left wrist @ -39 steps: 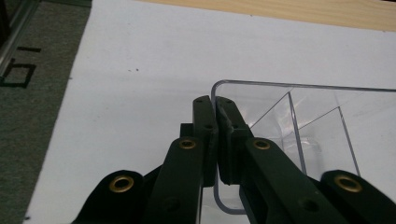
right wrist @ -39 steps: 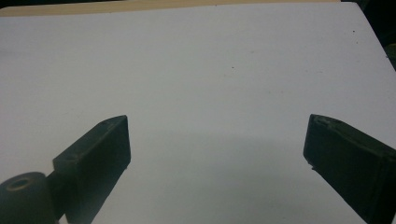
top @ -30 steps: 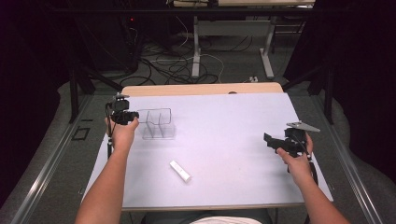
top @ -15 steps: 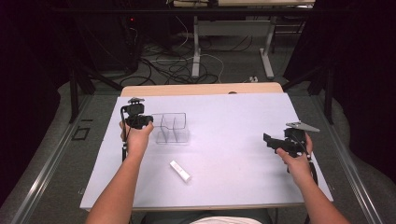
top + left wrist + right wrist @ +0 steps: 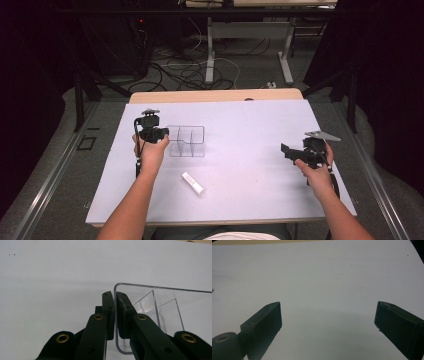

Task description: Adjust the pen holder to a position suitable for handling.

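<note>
Clear plastic forms the one container on the table (image 5: pixel 240 120): a low, transparent organiser box (image 5: pixel 187 141) standing left of centre in the high view, on the pale sheet that covers the tabletop. Thin see-through walls split its inside into compartments; a long partition and a crossing one show in the left gripper view (image 5: pixel 162 307), and every compartment that can be seen through the walls holds nothing.

At the box's left end sits the left gripper (image 5: pixel 156 133), held in the person's left hand (image 5: pixel 149 150). In the left gripper view its two black jaws are closed almost together with the box's rounded end wall pinched between them, one jaw outside the wall and one inside the nearest compartment. The box rests flat on the sheet.

Below the box, toward the lower middle of the high view, a small white oblong piece (image 5: pixel 193 183) lies at a slant on the sheet, apart from the box and from both hands.

Far over at the right of the frame, the right gripper (image 5: pixel 289 150) hovers near the table's right edge in the person's right hand (image 5: pixel 314 169). Its jaws are spread wide in the right gripper view, with bare white sheet between them.
</note>
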Available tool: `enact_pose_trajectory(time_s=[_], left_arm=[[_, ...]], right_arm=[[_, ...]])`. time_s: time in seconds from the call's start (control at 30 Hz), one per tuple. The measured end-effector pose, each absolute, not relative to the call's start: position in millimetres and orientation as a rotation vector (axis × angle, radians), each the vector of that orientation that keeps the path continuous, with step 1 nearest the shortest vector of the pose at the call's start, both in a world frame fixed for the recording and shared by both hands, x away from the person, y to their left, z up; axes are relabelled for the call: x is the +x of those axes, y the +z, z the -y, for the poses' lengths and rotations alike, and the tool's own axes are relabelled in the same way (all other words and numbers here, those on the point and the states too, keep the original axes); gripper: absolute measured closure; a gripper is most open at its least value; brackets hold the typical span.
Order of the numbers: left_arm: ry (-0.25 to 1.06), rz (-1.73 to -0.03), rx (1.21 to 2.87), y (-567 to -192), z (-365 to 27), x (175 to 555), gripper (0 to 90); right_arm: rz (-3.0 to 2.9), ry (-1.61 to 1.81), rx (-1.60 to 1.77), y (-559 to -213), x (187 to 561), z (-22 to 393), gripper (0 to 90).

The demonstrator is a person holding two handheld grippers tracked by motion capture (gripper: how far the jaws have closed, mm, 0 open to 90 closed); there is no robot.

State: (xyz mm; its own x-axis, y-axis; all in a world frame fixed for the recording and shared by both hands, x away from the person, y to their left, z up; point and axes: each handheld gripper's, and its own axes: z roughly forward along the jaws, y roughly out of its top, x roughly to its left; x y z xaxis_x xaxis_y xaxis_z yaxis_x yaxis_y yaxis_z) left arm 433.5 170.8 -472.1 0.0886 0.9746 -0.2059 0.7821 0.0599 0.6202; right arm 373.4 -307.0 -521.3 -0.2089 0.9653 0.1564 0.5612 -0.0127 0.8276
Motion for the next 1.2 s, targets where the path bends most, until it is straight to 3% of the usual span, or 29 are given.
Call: enact_pose_trajectory(time_s=[0.5, 0.83, 1.2], left_arm=[[0.362, -1.619, 1.674, -466.6, -188.7, 427.0, 76.8], [0.392, -1.605, 1.71, -473.5, -200.7, 422.5, 88.1], [0.391, -1.606, 1.754, -480.5, -192.5, 423.5, 89.9]], right_arm=[[-1.809, 1.123, 1.572, -521.9, 373.7, 307.2, 6.9], [-1.819, 1.119, 1.567, -523.3, 374.3, 306.4, 7.0], [-1.821, 1.119, 1.575, -523.9, 374.6, 306.8, 7.2]])
